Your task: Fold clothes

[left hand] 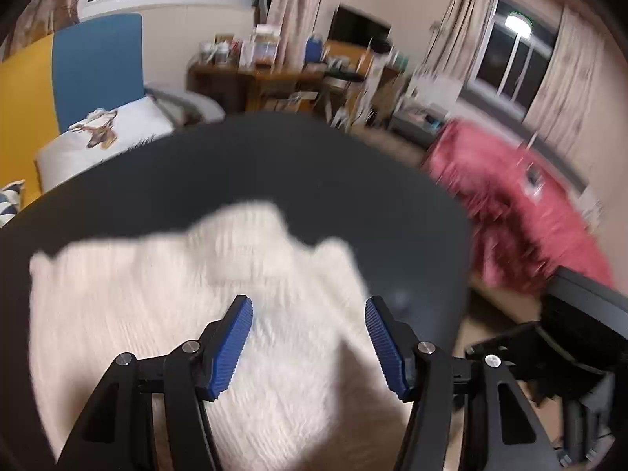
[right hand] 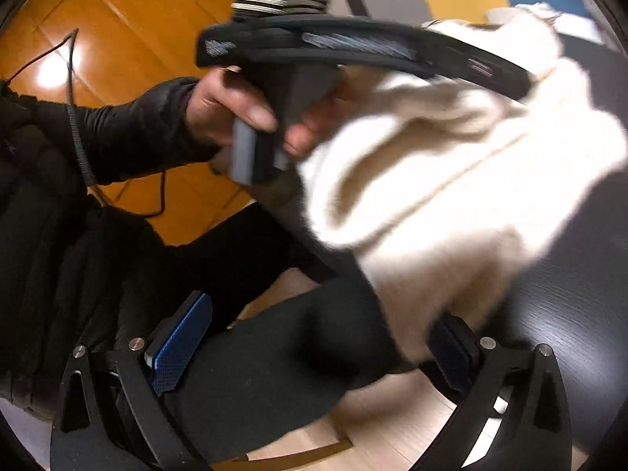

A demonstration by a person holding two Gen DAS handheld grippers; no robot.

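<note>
The released left claw (left hand: 309,339) hovered over the fluffy cream knitted sweater (left hand: 188,314), which spread toward ten o'clock across the round black tabletop (left hand: 314,165).

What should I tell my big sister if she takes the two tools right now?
Left tool: open, nothing gripped, above the white sweater.
Right tool: open, nothing between its pads; one pad is at the sweater's near edge.
Sweater: bunched on the dark round table, partly over the edge near the person's hand.
Done: no tidy fold visible; pictures are blurred.
Left: spread it flat, fold it.
</note>
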